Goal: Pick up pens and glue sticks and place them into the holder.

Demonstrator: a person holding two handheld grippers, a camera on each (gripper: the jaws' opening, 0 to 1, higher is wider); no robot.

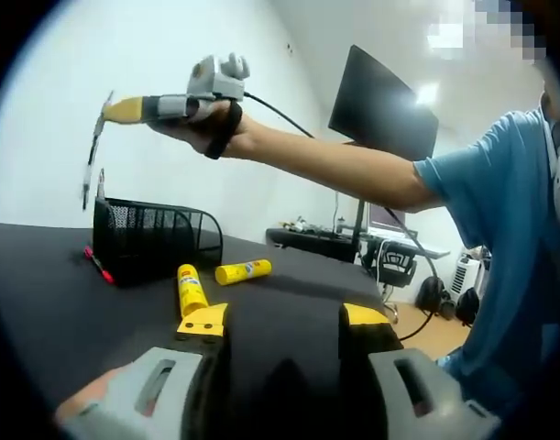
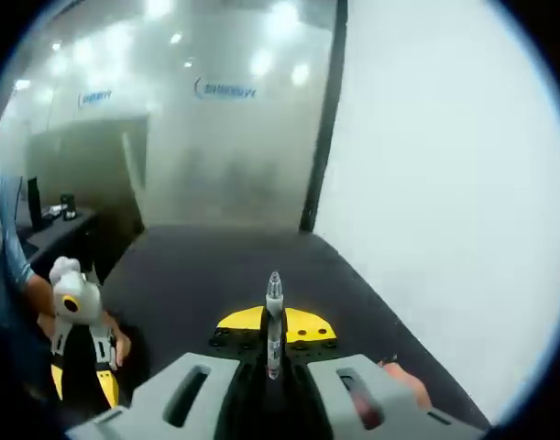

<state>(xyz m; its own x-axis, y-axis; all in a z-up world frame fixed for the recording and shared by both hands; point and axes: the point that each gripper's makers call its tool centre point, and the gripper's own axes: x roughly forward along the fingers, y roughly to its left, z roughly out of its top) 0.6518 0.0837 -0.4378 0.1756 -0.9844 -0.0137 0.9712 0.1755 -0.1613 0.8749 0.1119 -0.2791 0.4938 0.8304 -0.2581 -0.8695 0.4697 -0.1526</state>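
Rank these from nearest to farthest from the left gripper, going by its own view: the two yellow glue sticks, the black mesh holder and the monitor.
1. Upright glue stick, just past the left gripper yellow tips, left side.
2. Lying glue stick, a little beyond, centre.
3. Mesh holder, farther left on the table.
4. Monitor, far back, upper right.

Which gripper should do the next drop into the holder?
Right. The right gripper is shut on a pen hanging above the black mesh holder, so it likely just lowers and releases. The left gripper is open, low over the table, nearer the glue sticks.
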